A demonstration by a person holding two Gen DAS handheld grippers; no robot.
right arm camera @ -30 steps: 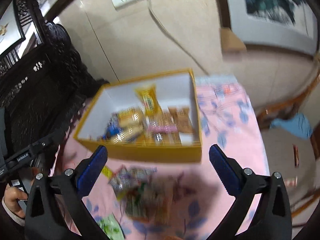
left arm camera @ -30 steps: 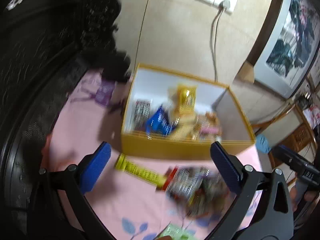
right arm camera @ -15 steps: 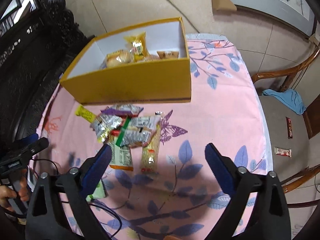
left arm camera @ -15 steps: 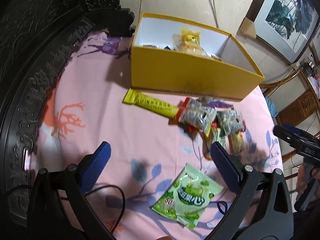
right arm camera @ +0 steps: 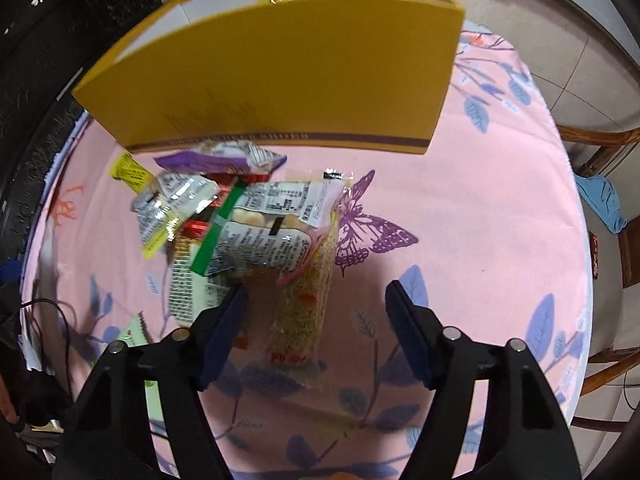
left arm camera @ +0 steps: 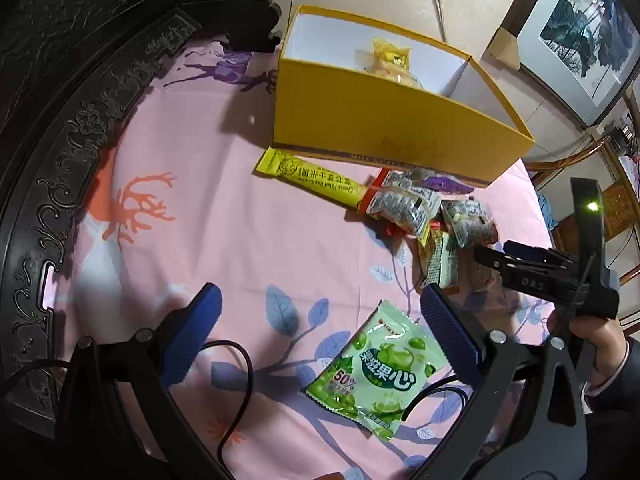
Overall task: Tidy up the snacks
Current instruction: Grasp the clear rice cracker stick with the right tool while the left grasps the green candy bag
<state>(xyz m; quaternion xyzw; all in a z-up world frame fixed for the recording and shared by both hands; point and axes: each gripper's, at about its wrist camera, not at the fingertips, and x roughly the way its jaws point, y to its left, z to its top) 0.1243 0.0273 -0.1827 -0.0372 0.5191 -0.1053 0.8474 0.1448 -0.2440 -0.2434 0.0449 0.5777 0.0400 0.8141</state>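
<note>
Table cover (left arm camera: 224,240): pink cloth printed with blue leaves and a purple butterfly; everything listed lies on it.
Yellow box (right arm camera: 304,76): open-topped, white inside, at the far side of the cloth; a yellow wrapped snack (left arm camera: 390,60) shows above its front wall.
Snack pile (right arm camera: 256,220): several clear and printed packets overlapping, just in front of the box's front wall, touching one another.
Left gripper (left arm camera: 320,320): jaws spread wide, nothing between the blue pads; it hangs over bare cloth, angled down, with the pile ahead and to its right.
Right gripper (right arm camera: 316,308): jaws closing, pointed steeply down over the near end of the pile; pads not pressing on anything.
Grain bar packet (right arm camera: 308,304): long clear wrapper, lying lengthwise between the right gripper's fingers, its far end tucked under the pile.
Green gummy pouch (left arm camera: 380,368): flat on the cloth, apart from the pile, just beside the left gripper's right-hand finger.
Yellow stick packet (left arm camera: 312,176): long and thin, lying slantwise near the box's front wall, one end under the pile.
Black cable (left arm camera: 240,392): loops across the cloth near the left gripper.
</note>
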